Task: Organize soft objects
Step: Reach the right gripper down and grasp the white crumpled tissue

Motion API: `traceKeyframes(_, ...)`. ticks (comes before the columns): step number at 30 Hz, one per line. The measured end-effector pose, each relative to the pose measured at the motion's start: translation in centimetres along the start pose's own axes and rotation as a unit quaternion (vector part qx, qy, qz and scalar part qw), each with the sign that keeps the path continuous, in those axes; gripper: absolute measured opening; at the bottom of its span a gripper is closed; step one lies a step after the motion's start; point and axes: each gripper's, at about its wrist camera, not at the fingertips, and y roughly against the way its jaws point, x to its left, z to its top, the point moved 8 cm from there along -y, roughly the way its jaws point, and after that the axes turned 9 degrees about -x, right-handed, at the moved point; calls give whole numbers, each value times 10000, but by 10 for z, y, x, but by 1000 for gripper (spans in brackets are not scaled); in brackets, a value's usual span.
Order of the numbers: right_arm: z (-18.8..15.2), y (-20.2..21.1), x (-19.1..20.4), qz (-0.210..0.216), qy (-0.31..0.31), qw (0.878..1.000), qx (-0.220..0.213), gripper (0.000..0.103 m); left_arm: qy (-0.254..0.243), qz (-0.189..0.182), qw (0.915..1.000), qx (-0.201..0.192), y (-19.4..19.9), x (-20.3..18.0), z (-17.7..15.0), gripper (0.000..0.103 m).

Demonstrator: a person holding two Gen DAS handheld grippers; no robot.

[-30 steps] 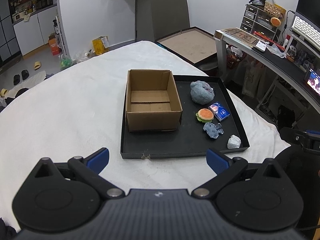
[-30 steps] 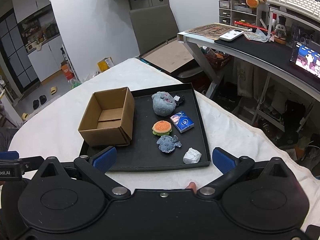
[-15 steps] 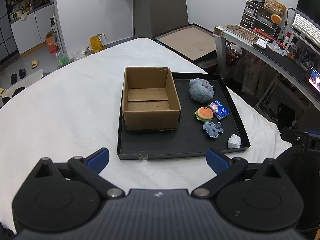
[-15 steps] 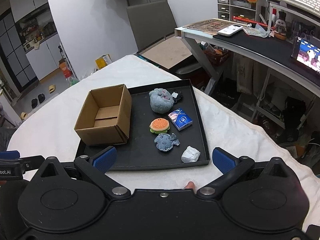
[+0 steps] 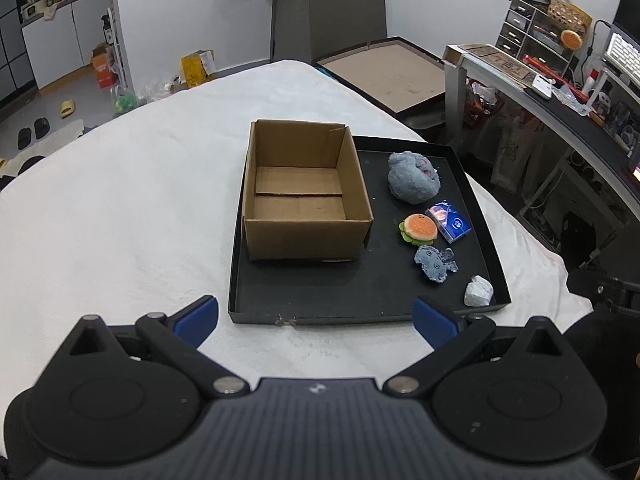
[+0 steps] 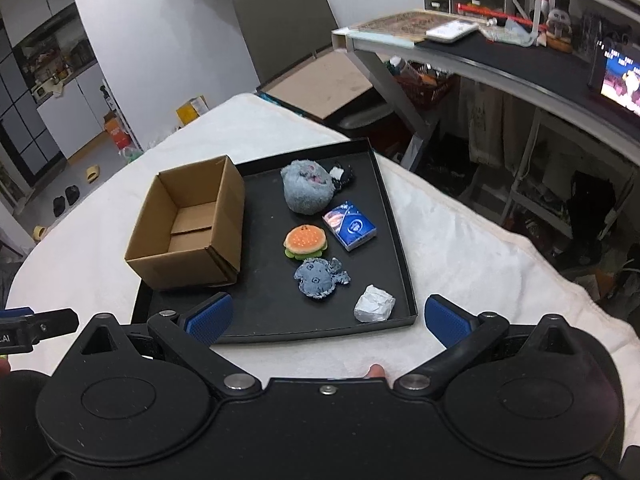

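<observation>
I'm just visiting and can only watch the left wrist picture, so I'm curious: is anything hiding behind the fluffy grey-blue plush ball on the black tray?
Observer: Yes. The right wrist view shows a small black-and-white item tucked right behind the fluffy grey-blue plush ball, near the far corner of the black tray.
Visitor: And the other gripper, is it carrying something?
Observer: No. The right gripper is open and empty, hovering over the tray's near edge.
Visitor: Is a person really holding it?
Observer: A fingertip peeks out just above the gripper's black body.
</observation>
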Motion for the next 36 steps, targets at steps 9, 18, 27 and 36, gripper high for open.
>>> traceKeyframes(9,-1,-36,-6,-48,-258,9992,297,103,196,52,9998,29,-30,16,10,102)
traceKeyframes(18,3,-75,-13,-150,-610,9962,600,103,234,119,9997,0,-57,27,28,102)
traceKeyframes(27,-9,-113,-24,-394,-937,9897,1003,90,362,175,9992,-16,-85,42,43,100)
traceKeyframes(36,-21,-143,-38,-612,-1148,9828,1311,84,343,251,9991,-51,-115,54,56,95)
